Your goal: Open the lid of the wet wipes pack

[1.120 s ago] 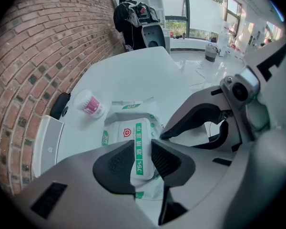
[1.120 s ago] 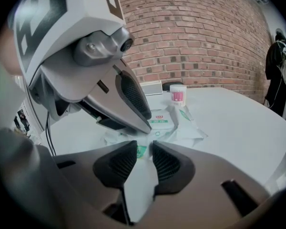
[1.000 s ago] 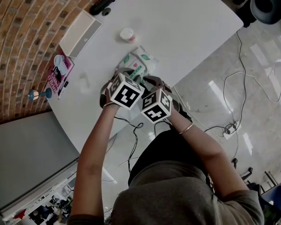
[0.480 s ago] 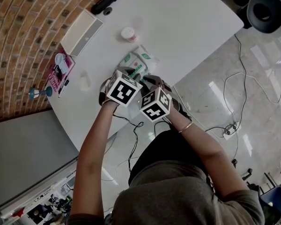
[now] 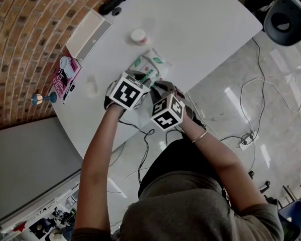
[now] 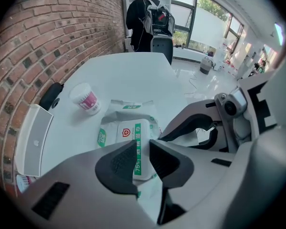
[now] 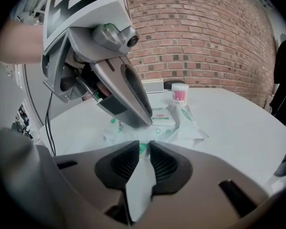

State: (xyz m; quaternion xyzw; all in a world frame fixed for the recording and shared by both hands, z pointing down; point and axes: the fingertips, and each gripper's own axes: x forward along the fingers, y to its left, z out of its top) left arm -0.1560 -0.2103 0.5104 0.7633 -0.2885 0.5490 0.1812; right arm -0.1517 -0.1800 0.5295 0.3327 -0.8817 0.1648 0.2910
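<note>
The white and green wet wipes pack [image 5: 153,64] lies on the white table [image 5: 205,29], just beyond both grippers. Seen from the left gripper view, its flat lid [image 6: 132,137] with a green stripe runs in between the jaws of my left gripper [image 6: 143,159], which is shut on the lid's near edge. My right gripper [image 7: 144,159] is at the pack's near end with its jaws closing. The crinkled white end flap [image 7: 140,185] of the wrapper is pinched between its pads. The left gripper [image 7: 119,80] hangs steeply over the pack [image 7: 164,118].
A small pink-labelled cup [image 5: 137,36] stands beyond the pack. A white box [image 5: 88,34], a black object [image 5: 112,4] and a pink booklet [image 5: 65,77] lie along the brick-wall side. Cables trail off the table's near edge. A person [image 6: 145,18] stands far back.
The left gripper has tilted a little over the pack, and its marker cube has shifted slightly left and up in the head view. The right gripper has kept its place.
</note>
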